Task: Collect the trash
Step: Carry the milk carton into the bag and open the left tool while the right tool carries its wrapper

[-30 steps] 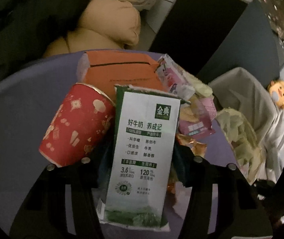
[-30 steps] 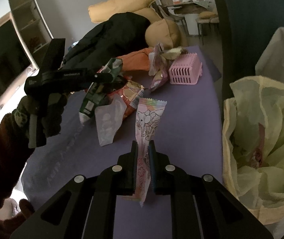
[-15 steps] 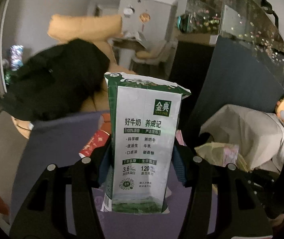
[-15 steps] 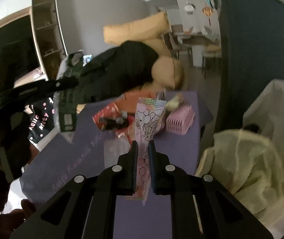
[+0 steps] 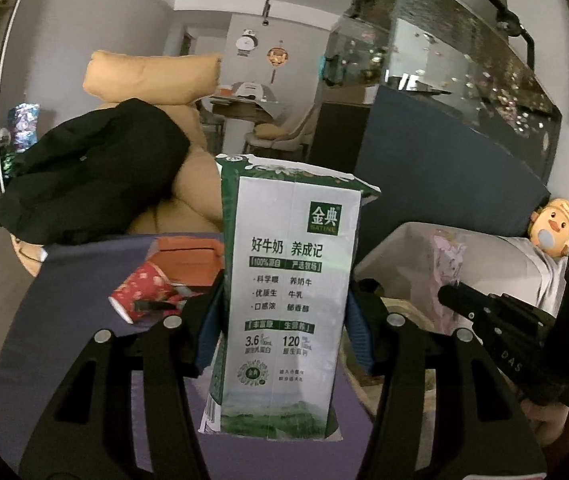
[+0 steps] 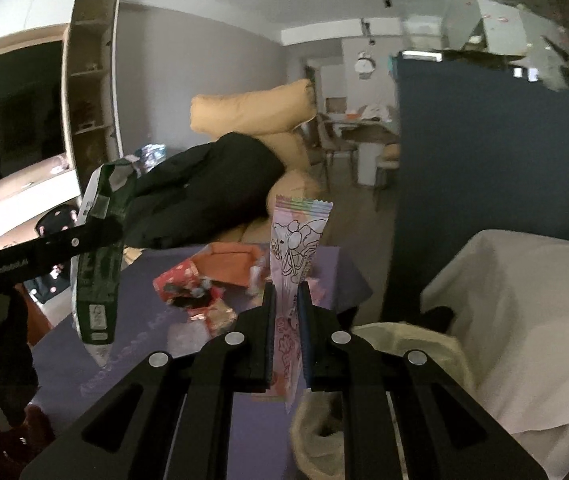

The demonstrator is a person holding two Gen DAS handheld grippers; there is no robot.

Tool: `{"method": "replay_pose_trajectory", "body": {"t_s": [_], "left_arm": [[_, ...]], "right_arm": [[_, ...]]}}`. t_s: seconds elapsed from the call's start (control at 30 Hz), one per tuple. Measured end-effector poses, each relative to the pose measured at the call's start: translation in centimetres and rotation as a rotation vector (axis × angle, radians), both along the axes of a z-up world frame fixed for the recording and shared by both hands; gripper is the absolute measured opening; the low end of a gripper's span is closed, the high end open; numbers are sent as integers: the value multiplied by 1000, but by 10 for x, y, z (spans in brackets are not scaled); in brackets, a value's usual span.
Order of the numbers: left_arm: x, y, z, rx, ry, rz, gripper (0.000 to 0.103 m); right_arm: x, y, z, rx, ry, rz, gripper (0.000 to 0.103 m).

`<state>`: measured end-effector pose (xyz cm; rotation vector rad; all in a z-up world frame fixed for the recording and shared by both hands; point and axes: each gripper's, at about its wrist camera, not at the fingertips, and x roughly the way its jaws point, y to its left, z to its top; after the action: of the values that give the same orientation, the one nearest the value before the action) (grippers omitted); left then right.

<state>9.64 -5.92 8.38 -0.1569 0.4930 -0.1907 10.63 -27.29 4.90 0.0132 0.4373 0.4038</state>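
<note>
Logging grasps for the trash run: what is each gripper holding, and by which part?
Left gripper clamps the milk carton across its lower middle. Right gripper pinches the pink wrapper near its lower half.

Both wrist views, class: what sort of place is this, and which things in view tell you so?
Most likely a home living room: a tan sofa draped with a dark coat, a fish tank on a dark cabinet, and a dining table with chairs beyond.

We're seeing grey walls w/ a clock (image 5: 246, 41), tan cushions (image 5: 152, 76) under a black coat (image 5: 92, 168), fish tank (image 5: 436, 64) sitting at right.
</note>
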Motion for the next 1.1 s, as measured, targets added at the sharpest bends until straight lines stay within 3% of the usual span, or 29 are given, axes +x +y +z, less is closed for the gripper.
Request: {"method": "replay_pose_trajectory", "body": {"t_s": [0.53, 0.63, 0.7, 0.8, 0.87, 0.97, 1.1], "left_arm": [[47, -103, -25, -5, 29, -142, 51], [62, -117, -33, -51, 42, -261, 51], [74, -124, -41, -129, 55, -441, 51], [85, -130, -51, -136, 19, -559, 51], [95, -134, -58, -127, 14, -581, 51], [117, -137, -72, -180, 69, -604, 51], [131, -140, -84, -219, 67, -563, 51]], "right_arm": [[0, -91, -16, -4, -19, -200, 12], [2, -108, -25, 10, -6, -227, 12], [3, -118, -30, 19, 1, -243, 12], [3, -128, -37, 24, 14, -268, 12], [5, -134, -42, 28, 25, -282, 12], [9, -138, -46, 28, 33, -295, 12], [13, -141, -47, 40, 38, -308, 12]]}}
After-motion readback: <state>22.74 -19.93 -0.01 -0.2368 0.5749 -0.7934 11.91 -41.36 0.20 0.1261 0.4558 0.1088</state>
